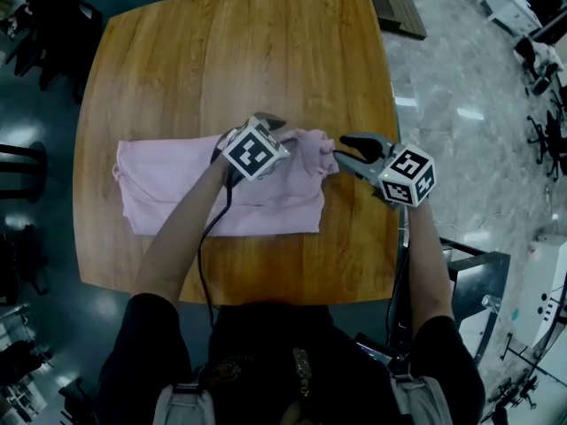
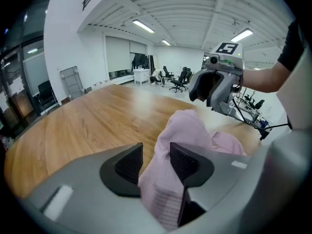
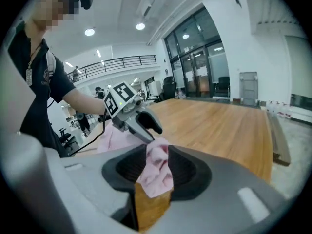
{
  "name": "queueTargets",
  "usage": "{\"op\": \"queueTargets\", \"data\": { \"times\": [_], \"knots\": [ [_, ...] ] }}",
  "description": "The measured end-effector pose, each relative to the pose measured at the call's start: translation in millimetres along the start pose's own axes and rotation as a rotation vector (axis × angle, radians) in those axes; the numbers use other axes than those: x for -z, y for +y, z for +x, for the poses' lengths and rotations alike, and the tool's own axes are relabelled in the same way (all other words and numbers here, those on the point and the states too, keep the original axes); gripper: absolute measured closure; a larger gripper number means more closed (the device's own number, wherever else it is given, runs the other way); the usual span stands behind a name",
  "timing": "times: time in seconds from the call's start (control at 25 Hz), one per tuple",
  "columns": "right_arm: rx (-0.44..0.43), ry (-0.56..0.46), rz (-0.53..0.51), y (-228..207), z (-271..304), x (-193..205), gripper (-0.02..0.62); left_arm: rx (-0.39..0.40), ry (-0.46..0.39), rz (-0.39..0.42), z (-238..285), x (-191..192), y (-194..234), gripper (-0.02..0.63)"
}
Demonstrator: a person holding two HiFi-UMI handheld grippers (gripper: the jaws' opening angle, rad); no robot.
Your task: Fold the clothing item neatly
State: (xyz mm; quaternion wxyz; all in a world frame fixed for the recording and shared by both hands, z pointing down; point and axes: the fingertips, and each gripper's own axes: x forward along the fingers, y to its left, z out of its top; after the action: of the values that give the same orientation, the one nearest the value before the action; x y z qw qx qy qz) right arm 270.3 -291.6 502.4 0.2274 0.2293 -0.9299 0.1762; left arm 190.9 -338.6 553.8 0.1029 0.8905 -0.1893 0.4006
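A pink garment [image 1: 177,184] lies partly folded across the front half of the wooden table [image 1: 221,51]. Its right end is bunched and pulled up. My right gripper [image 1: 344,149] is shut on that end; in the right gripper view pink cloth [image 3: 157,167] fills the space between its pads. My left gripper [image 1: 268,122] is over the garment's upper right part. In the left gripper view a ridge of the cloth [image 2: 187,130] stands between its jaws, touching the right pad, with a gap at the left pad. The two grippers are close together.
The table's right edge [image 1: 394,193] runs just under my right gripper. A black cable [image 1: 205,237] hangs from the left gripper over the garment's front. Office chairs [image 2: 178,79] and a white cabinet [image 1: 509,3] stand on the floor beyond the table.
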Motion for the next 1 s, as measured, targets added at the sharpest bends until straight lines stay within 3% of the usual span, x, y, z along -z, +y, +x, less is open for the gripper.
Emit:
{"op": "queueTargets", "data": {
  "times": [0.08,0.16,0.36,0.44,0.76,0.88,1.0],
  "knots": [
    [0.023,-0.045,-0.024,2.5,7.5,-22.0,0.466,-0.024,-0.035,-0.024,-16.4,-3.3,7.0,0.419],
    [0.037,-0.028,-0.057,9.8,28.3,-31.8,0.466,-0.048,-0.049,-0.046,-31.3,-0.4,12.0,0.42],
    [0.141,0.227,-0.067,4.1,76.5,12.6,0.492,-0.143,-0.014,-0.085,-67.1,39.5,30.0,0.431],
    [0.175,0.261,-0.025,-3.1,79.7,28.7,0.5,-0.186,0.006,-0.122,-84.4,67.0,41.8,0.44],
    [0.264,0.229,0.002,-10.4,75.4,44.4,0.503,-0.387,0.065,-0.293,-161.1,169.4,84.9,0.442],
    [0.322,0.217,0.015,-4.1,68.7,25.3,0.503,-0.466,0.054,-0.338,-198.2,200.4,103.9,0.445],
    [0.409,0.142,0.075,8.1,62.6,-7.4,0.503,-0.536,0.042,-0.377,-232.3,228.8,122.7,0.445]
  ]
}}
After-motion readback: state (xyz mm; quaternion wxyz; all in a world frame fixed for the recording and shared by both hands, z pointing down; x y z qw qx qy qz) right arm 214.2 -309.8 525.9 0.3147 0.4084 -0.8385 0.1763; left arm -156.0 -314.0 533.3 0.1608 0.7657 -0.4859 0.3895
